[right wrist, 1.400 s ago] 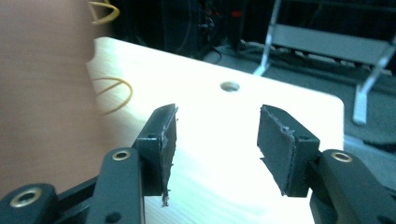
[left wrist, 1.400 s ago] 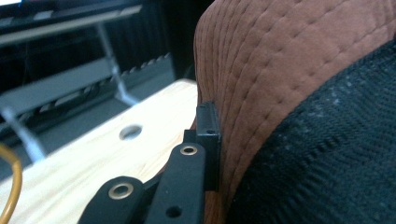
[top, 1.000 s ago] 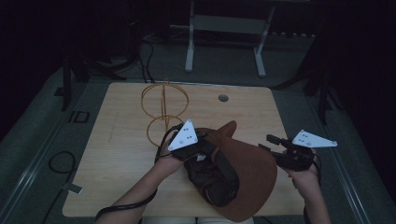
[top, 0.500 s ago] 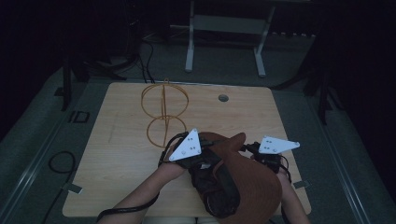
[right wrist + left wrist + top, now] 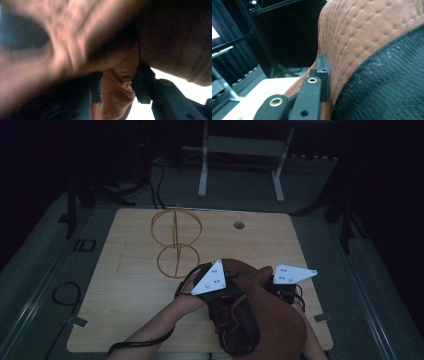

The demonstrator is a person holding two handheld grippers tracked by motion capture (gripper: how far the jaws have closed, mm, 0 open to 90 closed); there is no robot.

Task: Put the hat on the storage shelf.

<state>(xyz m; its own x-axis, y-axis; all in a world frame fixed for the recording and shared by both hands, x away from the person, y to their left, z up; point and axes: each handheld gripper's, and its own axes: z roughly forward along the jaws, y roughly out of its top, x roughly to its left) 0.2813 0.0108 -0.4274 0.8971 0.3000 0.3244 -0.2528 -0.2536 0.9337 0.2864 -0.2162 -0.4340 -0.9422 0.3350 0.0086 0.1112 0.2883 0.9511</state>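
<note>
1. The left gripper (image 5: 227, 282) was pinching the brown quilted jacket (image 5: 277, 320) at the near edge of the desk (image 5: 130, 285); in the left gripper view its jaws were pressed together on a brown fold of the jacket (image 5: 367, 37), just beside the garment's black mesh lining (image 5: 387, 85).
2. The right gripper (image 5: 280, 290) had just been closing, and in the right gripper view a bunched fold of the same jacket (image 5: 117, 87) sat between its two black jaws, which touched the cloth on both sides (much of that view was blurred brown fabric, so the pressure of the grip could not be judged finely).
3. In the high view the jacket lay in a heap on the near right part of the desk, between the two grippers and partly over the desk's front edge, its brown outer side to the right and its black lining (image 5: 237, 320) turned up on the left.
4. The two grippers stood near each other at the far end of the heap, each topped by a grey three-cornered plate.
5. A golden wire stand (image 5: 176, 240) of hoops stood upright on the far left part of the desk, apart from the jacket.
6. A round cable hole (image 5: 239, 225) showed in the desk's far side (beyond it, the legs of a white frame (image 5: 202, 170) stood on the dark floor).
</note>
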